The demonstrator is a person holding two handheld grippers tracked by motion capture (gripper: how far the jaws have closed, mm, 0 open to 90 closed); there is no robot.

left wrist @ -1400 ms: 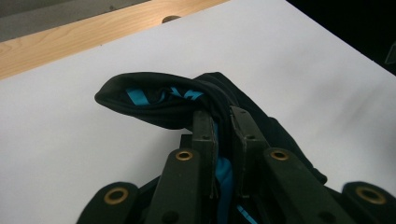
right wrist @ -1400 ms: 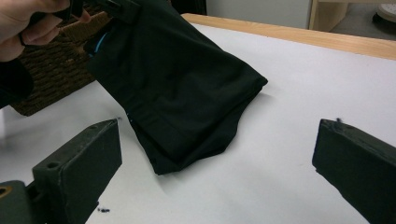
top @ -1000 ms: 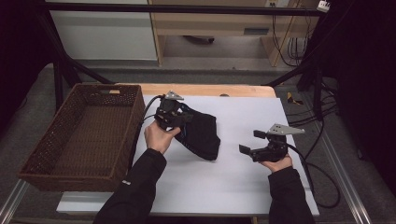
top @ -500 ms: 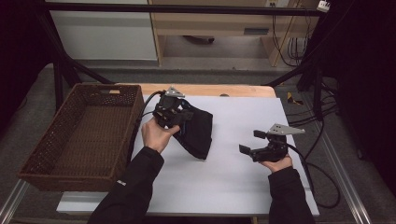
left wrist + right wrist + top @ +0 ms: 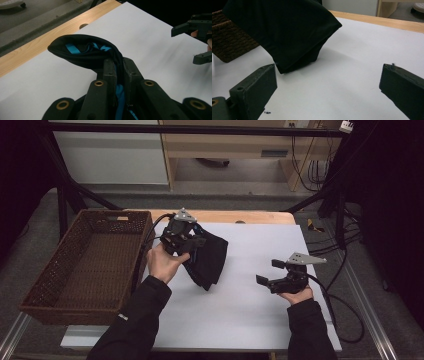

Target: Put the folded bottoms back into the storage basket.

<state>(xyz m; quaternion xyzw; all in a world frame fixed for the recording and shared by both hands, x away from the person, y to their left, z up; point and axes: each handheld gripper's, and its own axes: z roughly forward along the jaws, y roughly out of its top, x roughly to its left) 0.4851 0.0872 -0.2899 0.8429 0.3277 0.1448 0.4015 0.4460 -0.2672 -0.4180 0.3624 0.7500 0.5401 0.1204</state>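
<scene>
Basket (image 5: 85,265) left of cloth (image 5: 212,260) | right gripper (image 5: 270,272) apart | table (image 5: 260,315)

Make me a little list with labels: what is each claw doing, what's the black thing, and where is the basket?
Left claw: shut on the black cloth, holding it up
Black cloth: folded, with blue markings inside; lowest corner at or just above the white sheet
Right claw: open, holding nothing, apart from the cloth
Basket: brown wicker, at the table's left end
White sheet: covers the tabletop
</scene>
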